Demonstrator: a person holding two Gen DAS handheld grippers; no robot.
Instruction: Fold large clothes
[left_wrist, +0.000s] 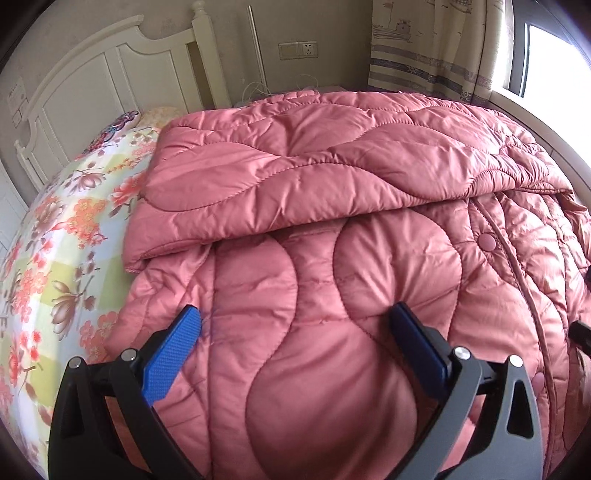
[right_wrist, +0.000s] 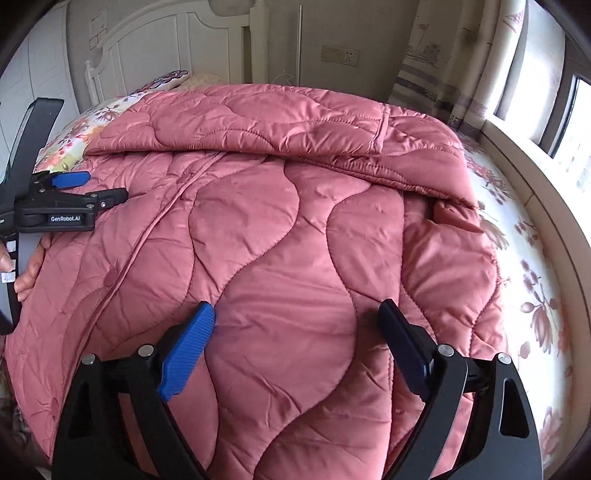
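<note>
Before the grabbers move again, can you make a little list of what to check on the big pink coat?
1. Left gripper open and holding nothing: ok, its blue pads stand apart over the pink coat.
2. Right gripper open and holding nothing: ok, jaws wide, only coat under them.
3. Far part of the coat folded over toward the front: ok, a thick folded layer lies across the top.
4. Snap buttons closed: cannot tell; one snap shows on the front strip.
5. Coat fully on the flowered bed sheet: cannot tell, the near edge is hidden.
</note>
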